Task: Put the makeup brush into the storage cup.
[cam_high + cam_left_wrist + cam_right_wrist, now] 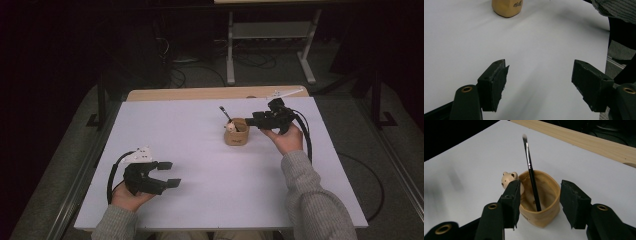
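The desk (200,165) takes up the middle of the high view, a white sheet over a wooden top whose bare edge (200,93) shows along the far side. Two grey sleeves come in from the bottom of that frame.

The right claw (254,121) sits right of centre in the high view, just beside the tan cup (236,133), with its tips pointing left toward the cup's rim. In the right gripper view its jaws stand partly open, one on either side of the cup (541,202) and nearer the camera than it. No pad presses on anything and the gap between them holds nothing.

The left claw (170,174) lies at the lower left of the high view, well apart from the cup. In the left gripper view its jaws are spread wide over bare white desk, gripping nothing, and the cup (507,7) shows at the top edge.

A black-handled brush (531,170) stands in the cup, leaning against its far wall, bristles up. A small bear figure (509,180) peeks over the cup's left rim in the right gripper view.
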